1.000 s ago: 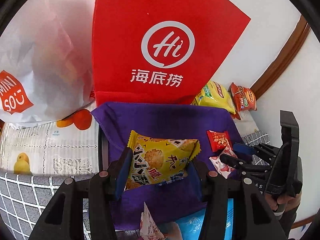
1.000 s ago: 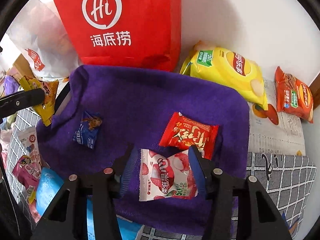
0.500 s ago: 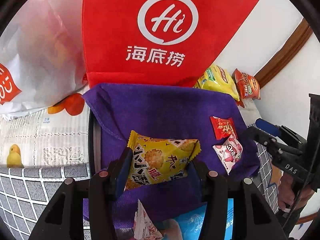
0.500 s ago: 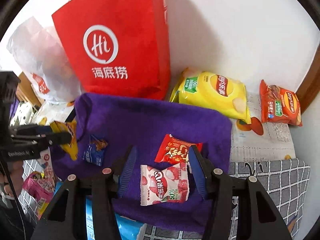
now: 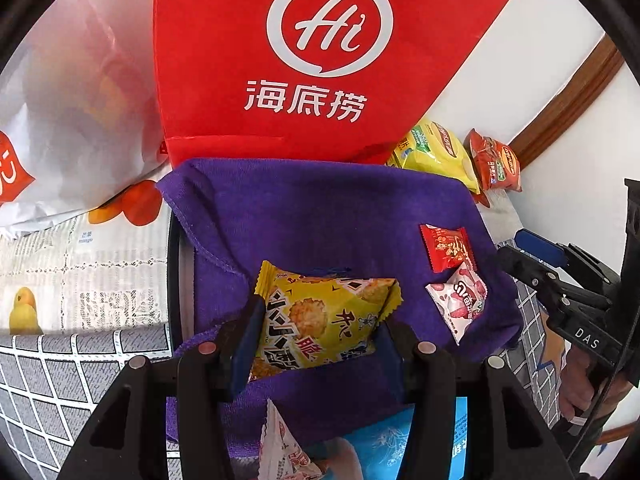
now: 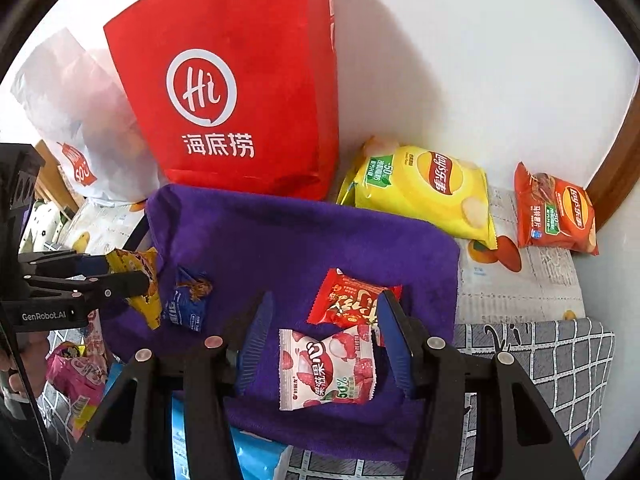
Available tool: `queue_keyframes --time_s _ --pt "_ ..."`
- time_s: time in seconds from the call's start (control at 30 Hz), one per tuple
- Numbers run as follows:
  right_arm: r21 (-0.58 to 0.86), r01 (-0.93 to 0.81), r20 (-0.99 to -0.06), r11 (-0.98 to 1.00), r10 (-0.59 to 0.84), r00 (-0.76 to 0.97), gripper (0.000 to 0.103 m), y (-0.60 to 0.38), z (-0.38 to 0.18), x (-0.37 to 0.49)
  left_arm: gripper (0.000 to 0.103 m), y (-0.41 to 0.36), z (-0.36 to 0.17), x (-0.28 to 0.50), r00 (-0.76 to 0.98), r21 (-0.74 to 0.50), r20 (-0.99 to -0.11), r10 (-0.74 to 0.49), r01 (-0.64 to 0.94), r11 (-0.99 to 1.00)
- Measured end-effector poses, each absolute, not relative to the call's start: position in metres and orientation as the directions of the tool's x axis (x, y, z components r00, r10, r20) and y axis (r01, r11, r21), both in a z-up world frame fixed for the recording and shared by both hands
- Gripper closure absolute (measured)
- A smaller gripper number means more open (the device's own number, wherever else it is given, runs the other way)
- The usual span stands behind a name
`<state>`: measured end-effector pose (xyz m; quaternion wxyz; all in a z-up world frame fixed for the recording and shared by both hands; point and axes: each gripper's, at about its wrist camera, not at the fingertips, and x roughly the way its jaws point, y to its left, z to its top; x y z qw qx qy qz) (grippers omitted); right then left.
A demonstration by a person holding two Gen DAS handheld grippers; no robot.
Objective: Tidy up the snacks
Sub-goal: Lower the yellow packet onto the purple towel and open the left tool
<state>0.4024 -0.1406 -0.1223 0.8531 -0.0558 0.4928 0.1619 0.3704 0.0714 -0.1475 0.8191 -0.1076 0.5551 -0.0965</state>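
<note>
The left gripper pinches the yellow snack packet above the purple cloth, probably to place it; the right gripper stands spread around the pink candy packet.

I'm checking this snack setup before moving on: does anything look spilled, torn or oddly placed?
Nothing looks spilled or torn. The purple cloth is rumpled at its left edge, and the red packet overlaps the pink-and-white packet. The left gripper holds the yellow snack packet tilted. Otherwise nothing stands out.
</note>
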Motion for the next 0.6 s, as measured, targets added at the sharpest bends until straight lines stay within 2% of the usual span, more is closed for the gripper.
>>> queue_keyframes --time_s 0.6 --pt "0.046 -0.330 -0.865 0.943 0.202 0.458 0.049 -0.1383 -0.1249 0.4024 0.052 0.0709 -0.1484 0.3699 0.363 -0.284 -0.888 -0.281 0.046 0.958"
